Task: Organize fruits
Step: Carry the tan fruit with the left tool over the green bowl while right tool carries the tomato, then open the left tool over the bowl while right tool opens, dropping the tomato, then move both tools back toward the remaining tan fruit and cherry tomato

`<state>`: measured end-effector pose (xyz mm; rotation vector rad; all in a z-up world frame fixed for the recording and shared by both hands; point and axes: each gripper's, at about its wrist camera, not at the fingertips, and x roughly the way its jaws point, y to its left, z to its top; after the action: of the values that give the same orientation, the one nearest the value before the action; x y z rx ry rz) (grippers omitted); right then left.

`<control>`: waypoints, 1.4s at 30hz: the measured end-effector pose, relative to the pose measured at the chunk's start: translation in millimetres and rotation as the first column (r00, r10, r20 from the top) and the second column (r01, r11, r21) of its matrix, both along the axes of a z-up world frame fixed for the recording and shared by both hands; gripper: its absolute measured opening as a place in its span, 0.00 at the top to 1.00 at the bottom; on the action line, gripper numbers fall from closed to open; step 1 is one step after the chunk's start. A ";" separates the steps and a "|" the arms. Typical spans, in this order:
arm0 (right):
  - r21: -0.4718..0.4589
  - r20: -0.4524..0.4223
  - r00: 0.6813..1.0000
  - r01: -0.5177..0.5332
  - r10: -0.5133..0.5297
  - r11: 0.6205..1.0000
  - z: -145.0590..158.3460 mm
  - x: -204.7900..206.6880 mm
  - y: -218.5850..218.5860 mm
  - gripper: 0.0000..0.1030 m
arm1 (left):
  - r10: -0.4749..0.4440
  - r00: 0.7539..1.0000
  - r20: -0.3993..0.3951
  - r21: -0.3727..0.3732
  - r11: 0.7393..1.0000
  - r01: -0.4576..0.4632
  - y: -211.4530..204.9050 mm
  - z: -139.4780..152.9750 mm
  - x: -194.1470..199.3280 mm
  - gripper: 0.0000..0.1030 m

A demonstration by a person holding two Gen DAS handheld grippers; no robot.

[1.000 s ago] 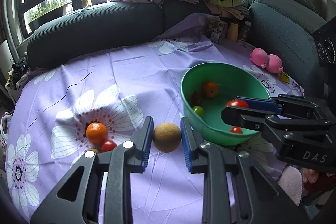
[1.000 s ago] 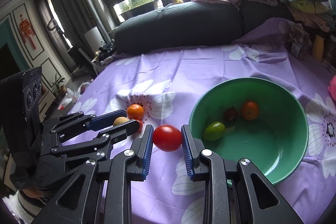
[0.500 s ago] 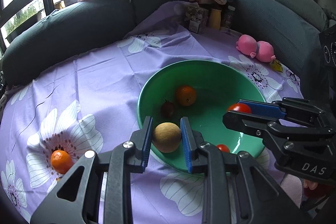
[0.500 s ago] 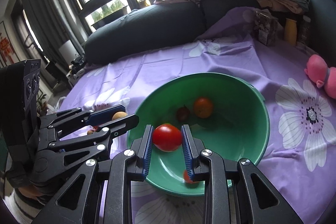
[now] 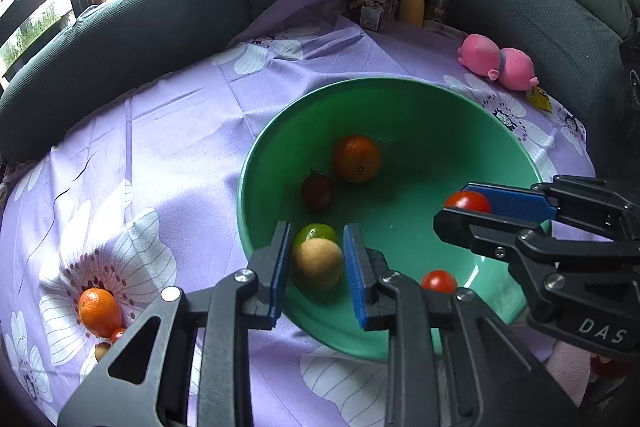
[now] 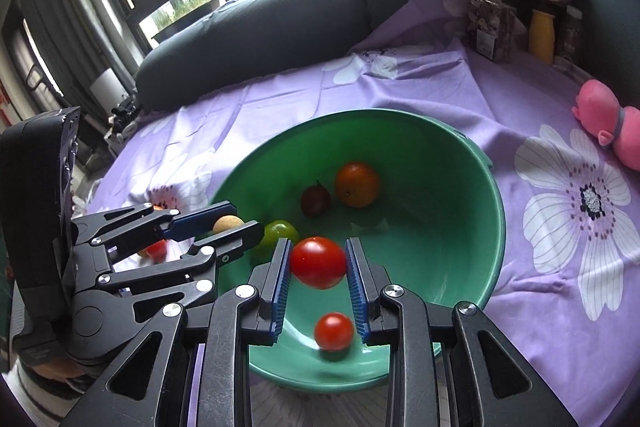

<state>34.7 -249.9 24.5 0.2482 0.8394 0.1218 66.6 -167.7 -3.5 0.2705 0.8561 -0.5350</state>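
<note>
Fruits | left hand-held gripper [image 5: 318, 263] clamps round tan fruit [image 5: 317, 264] | right hand-held gripper [image 6: 318, 263] clamps glossy red tomato [image 6: 318, 262]

Left tongs [image 5: 317, 263] tilt steeply downward, blue pads clamped together on a load; right tongs [image 6: 318, 263] beside them likewise angled down, pads clamped.

Both wrist views look steeply down, close over the shared green bowl [image 5: 256, 163] [image 6: 494, 211].

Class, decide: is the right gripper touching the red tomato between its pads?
Touching. The right wrist view shows both blue pads of the right gripper pressed against the red tomato.
</note>
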 end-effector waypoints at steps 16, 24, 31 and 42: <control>-0.006 0.032 0.999 0.043 -0.043 0.999 16.6 -17.2 -5.6 0.66 | 0.127 0.991 0.044 -0.079 0.989 -0.124 56.7 25.4 -24.0 0.25; -0.027 0.090 0.986 -0.137 0.139 0.990 29.1 -20.5 44.1 0.63 | 0.323 0.947 -0.005 -0.097 0.942 -0.322 151.4 16.3 -46.6 0.24; -0.054 0.050 0.929 -0.364 0.367 0.930 18.6 -20.1 115.7 0.62 | 0.502 0.862 -0.072 -0.088 0.857 -0.507 228.9 -10.2 -65.4 0.24; -0.034 -0.073 0.898 -0.438 0.435 0.898 -14.0 9.7 176.3 0.62 | 0.424 0.903 -0.071 -0.070 0.901 -0.429 240.4 -22.8 -45.5 0.24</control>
<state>44.3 -73.7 10.4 0.0118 0.9509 0.5171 21.2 72.7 -26.2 -0.0140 0.9114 -0.1660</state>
